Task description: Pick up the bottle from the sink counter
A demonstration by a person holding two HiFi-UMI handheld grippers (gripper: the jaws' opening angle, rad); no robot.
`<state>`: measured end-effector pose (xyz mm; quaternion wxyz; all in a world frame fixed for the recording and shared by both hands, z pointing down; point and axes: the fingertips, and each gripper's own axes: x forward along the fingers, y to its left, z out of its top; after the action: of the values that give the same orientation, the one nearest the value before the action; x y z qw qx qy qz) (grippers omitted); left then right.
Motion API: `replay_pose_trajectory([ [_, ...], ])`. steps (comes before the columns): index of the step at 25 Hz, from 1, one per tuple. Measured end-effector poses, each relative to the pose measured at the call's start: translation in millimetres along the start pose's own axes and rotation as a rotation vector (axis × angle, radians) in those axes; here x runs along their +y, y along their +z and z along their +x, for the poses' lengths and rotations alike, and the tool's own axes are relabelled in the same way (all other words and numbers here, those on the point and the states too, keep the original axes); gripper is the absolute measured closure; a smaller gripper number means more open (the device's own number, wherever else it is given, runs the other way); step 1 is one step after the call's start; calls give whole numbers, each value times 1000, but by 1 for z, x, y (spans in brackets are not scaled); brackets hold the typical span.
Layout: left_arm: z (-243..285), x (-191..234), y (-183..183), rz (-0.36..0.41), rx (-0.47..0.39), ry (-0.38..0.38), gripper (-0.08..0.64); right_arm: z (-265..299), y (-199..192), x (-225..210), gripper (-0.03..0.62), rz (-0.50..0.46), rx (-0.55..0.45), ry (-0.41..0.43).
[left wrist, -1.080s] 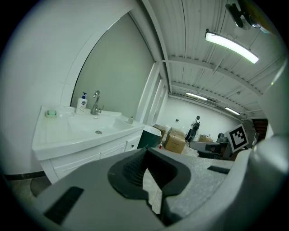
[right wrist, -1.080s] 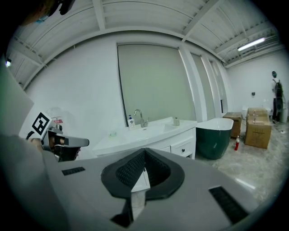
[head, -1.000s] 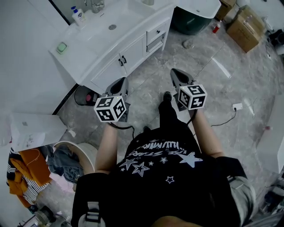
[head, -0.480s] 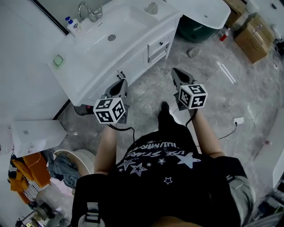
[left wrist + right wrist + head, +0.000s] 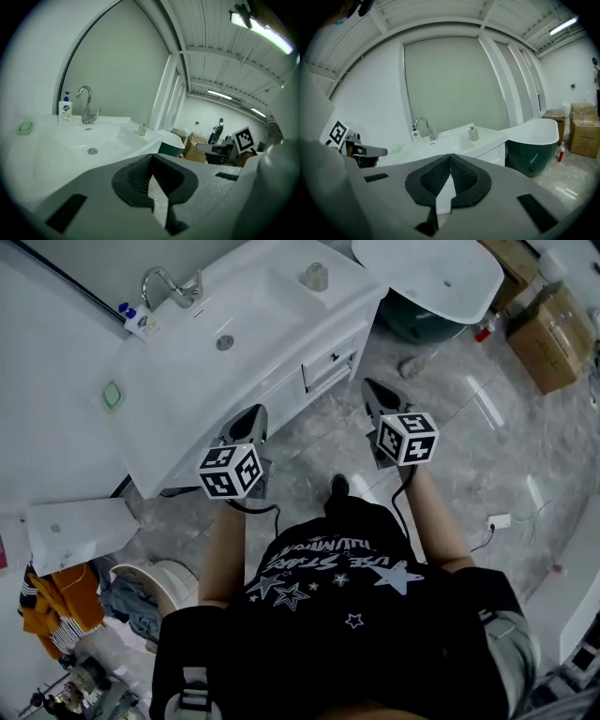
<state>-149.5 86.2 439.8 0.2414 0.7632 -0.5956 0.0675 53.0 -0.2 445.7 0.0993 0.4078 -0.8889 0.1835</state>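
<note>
A white pump bottle (image 5: pixel 139 320) with a blue top stands at the back of the white sink counter (image 5: pixel 187 399), just left of the chrome faucet (image 5: pixel 169 285). It also shows in the left gripper view as the bottle (image 5: pixel 64 108) and in the right gripper view as the bottle (image 5: pixel 414 135). A small squat bottle (image 5: pixel 316 276) stands on the counter's right end. My left gripper (image 5: pixel 251 413) hangs at the counter's front edge, shut and empty (image 5: pixel 151 165). My right gripper (image 5: pixel 371 388) floats over the floor to the right, also shut and empty (image 5: pixel 450 164).
A green soap dish (image 5: pixel 112 395) lies on the counter's left part. The cabinet drawers (image 5: pixel 328 367) face the floor below the basin. A white bathtub (image 5: pixel 431 273) stands to the right, with cardboard boxes (image 5: pixel 558 329) beyond it. A laundry basket (image 5: pixel 155 582) sits at lower left.
The person has stepped closer to the sink counter, which now sits lower and nearer in the head view. Both grippers came along with it and stay shut.
</note>
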Motion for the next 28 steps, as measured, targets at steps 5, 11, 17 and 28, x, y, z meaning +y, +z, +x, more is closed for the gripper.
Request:
replay_pose_trajectory([
  [5, 49, -13, 14, 1, 8, 27, 552, 17, 16, -45, 586, 5, -4, 16],
  [11, 87, -29, 31, 9, -5, 34, 552, 28, 26, -80, 586, 8, 3, 32],
  [17, 105, -35, 39, 8, -10, 22, 552, 35, 29, -93, 586, 21, 4, 32],
  [28, 161, -30, 67, 35, -30, -54, 552, 60, 40, -125, 586, 45, -6, -18],
])
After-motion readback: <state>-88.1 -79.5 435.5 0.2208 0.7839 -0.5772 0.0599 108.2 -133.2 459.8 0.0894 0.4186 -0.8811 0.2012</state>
